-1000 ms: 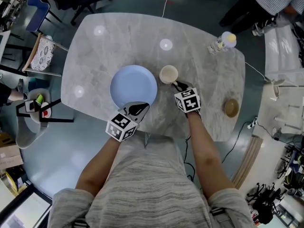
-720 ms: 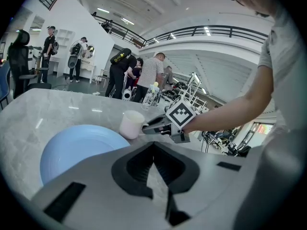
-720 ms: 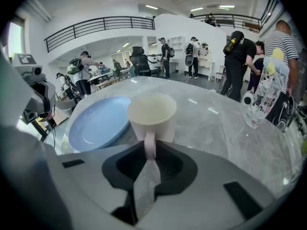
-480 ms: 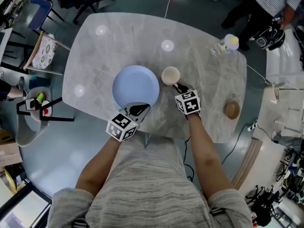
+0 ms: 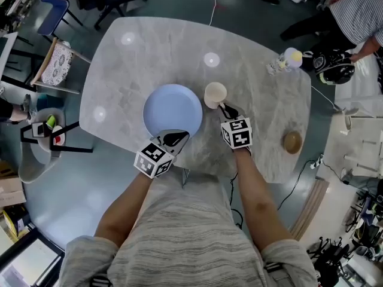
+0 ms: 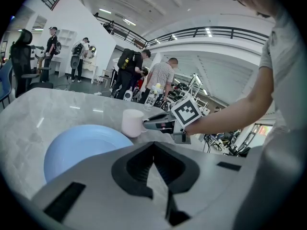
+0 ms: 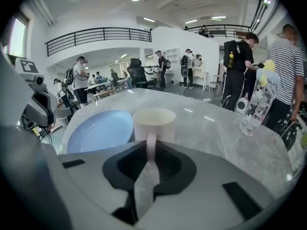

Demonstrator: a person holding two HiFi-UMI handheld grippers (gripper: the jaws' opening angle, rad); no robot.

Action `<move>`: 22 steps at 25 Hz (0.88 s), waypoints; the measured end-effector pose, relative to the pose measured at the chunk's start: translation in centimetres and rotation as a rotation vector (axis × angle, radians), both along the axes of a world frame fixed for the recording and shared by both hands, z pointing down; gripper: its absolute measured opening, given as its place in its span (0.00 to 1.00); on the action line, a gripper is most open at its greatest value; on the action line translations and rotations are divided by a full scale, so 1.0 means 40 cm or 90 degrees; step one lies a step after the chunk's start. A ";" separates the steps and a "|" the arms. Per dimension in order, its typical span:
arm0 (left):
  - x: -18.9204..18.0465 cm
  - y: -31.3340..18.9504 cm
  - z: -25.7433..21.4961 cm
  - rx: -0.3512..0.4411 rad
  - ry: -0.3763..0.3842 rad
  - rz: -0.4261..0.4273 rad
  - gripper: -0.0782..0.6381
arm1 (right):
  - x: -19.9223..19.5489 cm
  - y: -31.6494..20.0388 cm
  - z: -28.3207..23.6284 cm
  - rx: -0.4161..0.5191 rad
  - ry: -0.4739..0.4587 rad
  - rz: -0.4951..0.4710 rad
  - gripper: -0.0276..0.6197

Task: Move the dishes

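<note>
Grey striped short-sleeved shirt (image 5: 185, 232), left tongs (image 5: 174, 137) and right tongs (image 5: 224, 109) black-tipped, each carrying a black-and-white marker cube (image 5: 153, 159)

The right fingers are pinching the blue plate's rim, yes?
No. The right gripper is shut on the handle of the cream mug, not on the rim of the blue plate; the right gripper view shows it.

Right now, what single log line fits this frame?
left gripper: shut, at near rim of blue plate | right gripper: shut on handle of cup | plate flat on table
</note>
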State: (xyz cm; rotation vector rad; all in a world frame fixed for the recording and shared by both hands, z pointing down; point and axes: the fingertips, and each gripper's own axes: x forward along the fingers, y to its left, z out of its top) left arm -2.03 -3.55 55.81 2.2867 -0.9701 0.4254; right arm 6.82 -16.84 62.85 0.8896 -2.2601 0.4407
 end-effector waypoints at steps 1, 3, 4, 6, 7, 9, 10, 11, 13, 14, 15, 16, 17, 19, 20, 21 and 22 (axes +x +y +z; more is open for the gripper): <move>0.000 -0.001 0.001 0.000 0.000 0.000 0.14 | -0.001 0.000 -0.003 0.007 0.000 0.002 0.13; -0.001 -0.004 0.002 0.000 0.001 -0.002 0.14 | -0.003 -0.002 -0.014 0.025 -0.004 0.008 0.13; -0.002 -0.006 0.001 0.001 0.002 -0.002 0.14 | -0.007 -0.005 -0.024 0.034 -0.008 0.012 0.13; -0.006 -0.009 0.000 0.002 0.003 -0.004 0.14 | -0.020 -0.012 -0.049 0.051 -0.024 0.015 0.13; -0.008 -0.009 0.001 0.001 0.002 -0.005 0.14 | -0.030 -0.014 -0.062 0.058 -0.034 0.012 0.13; -0.011 -0.009 0.004 -0.001 0.003 -0.008 0.14 | -0.056 -0.015 -0.087 0.070 -0.053 -0.002 0.13; -0.013 -0.010 0.006 -0.002 0.003 -0.010 0.14 | -0.072 -0.014 -0.098 0.075 -0.061 -0.011 0.13; -0.015 -0.010 0.008 -0.003 0.002 -0.012 0.14 | -0.090 -0.011 -0.107 0.079 -0.069 -0.021 0.13; -0.022 -0.011 0.011 -0.004 0.002 -0.018 0.14 | -0.127 -0.004 -0.122 0.084 -0.082 -0.039 0.13; -0.027 -0.010 0.012 -0.005 0.001 -0.022 0.14 | -0.147 0.000 -0.128 0.085 -0.089 -0.049 0.13; -0.033 -0.010 0.014 -0.006 0.001 -0.026 0.14 | -0.167 0.006 -0.131 0.085 -0.094 -0.058 0.13; -0.040 -0.009 0.016 -0.007 0.000 -0.030 0.14 | -0.186 0.011 -0.133 0.084 -0.098 -0.068 0.13; -0.047 -0.009 0.018 -0.009 -0.002 -0.034 0.14 | -0.204 0.016 -0.134 0.083 -0.102 -0.077 0.13; -0.060 -0.007 0.021 -0.012 -0.003 -0.040 0.14 | -0.238 0.026 -0.130 0.080 -0.104 -0.097 0.13; -0.068 -0.006 0.022 -0.014 -0.004 -0.043 0.14 | -0.253 0.032 -0.125 0.076 -0.104 -0.106 0.13; -0.075 -0.003 0.023 -0.016 -0.004 -0.046 0.14 | -0.268 0.038 -0.118 0.072 -0.102 -0.115 0.13; -0.082 0.000 0.025 -0.017 -0.004 -0.049 0.14 | -0.281 0.045 -0.110 0.067 -0.099 -0.123 0.13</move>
